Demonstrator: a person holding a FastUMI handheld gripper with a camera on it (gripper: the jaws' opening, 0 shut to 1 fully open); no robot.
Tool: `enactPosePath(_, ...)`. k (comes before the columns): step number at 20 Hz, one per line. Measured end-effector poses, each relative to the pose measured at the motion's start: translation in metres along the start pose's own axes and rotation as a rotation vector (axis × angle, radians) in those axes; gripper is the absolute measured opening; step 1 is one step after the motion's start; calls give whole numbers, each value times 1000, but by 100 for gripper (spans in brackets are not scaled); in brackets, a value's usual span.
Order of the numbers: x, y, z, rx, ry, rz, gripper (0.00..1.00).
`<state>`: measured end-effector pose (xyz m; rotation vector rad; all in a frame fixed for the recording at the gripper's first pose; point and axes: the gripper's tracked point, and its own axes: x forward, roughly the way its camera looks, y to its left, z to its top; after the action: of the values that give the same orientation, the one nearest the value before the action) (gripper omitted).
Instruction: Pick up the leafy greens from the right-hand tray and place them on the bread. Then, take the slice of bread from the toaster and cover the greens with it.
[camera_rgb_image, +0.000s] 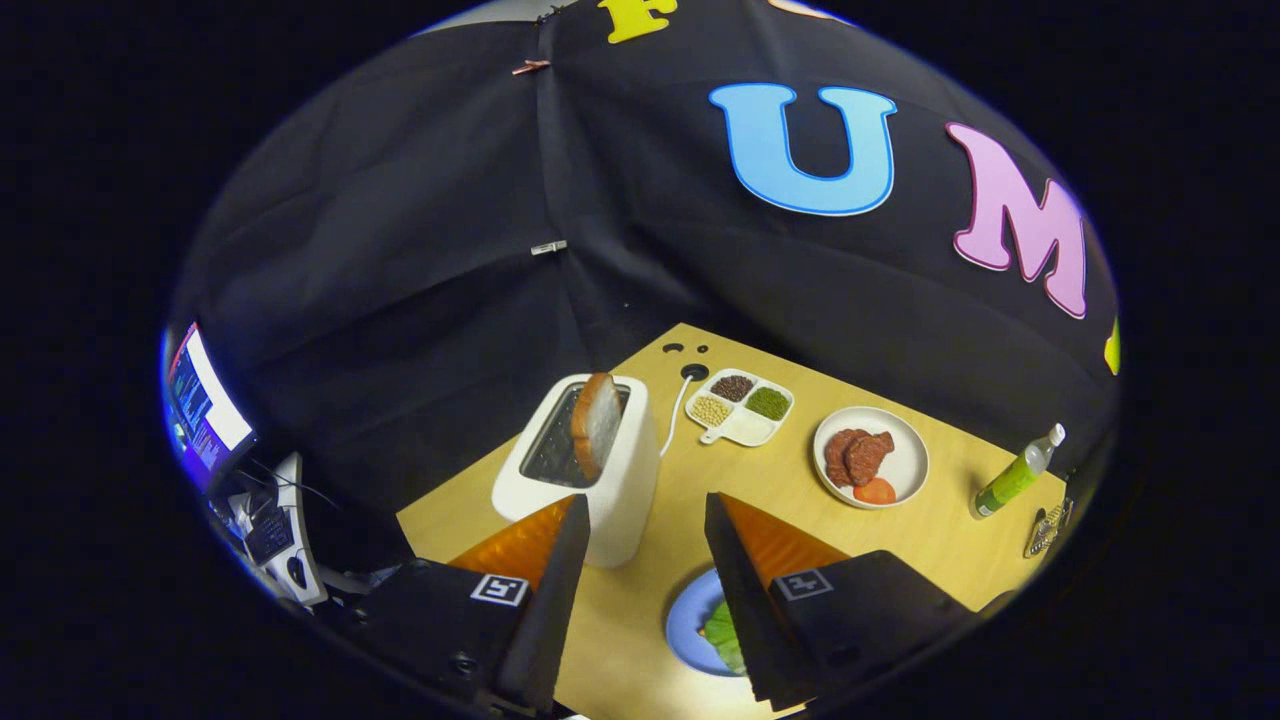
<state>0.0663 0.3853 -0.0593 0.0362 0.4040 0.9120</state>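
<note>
Gripper (645, 520) hangs above the table (930, 545), fingers spread wide, nothing between them.

Nearest: a blue plate (688, 625) on the table's near edge, partly hidden behind one finger. Leafy greens (722, 635) lie on it; whether bread sits under them cannot be told.

Just ahead of the fingers: a white toaster (610, 480) near the table's left edge. A slice of bread (596, 422) stands tilted in its slot, top well clear of the housing. A white cord (676, 410) runs from the toaster toward the back edge.

Beyond: a white divided tray (745, 428) with dark, green and pale grains in three compartments, the fourth bare. Beside it, a white round plate (905, 470) carries brown meat pieces (858, 455) and a tomato slice (875, 491).

Toward the right edge: a green bottle (1015, 475), tilted, white cap.

Off the table's left side: a lit monitor (205, 405).
</note>
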Motion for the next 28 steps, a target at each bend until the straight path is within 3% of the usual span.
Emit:
enactPosePath(11, 98, 46, 34, 32, 91, 57, 74)
enactPosePath(19, 166, 45, 19, 37, 230, -35, 70)
enactPosePath(23, 180, 49, 6, 43, 279, -29, 50)
enactPosePath(25, 178, 44, 7, 43, 280, -47, 28)
enactPosePath(26, 174, 35, 8, 44, 272, -66, 27)
enactPosePath(27, 173, 37, 11, 62, 263, -43, 17)
enactPosePath(28, 170, 40, 15, 84, 246, -15, 17)
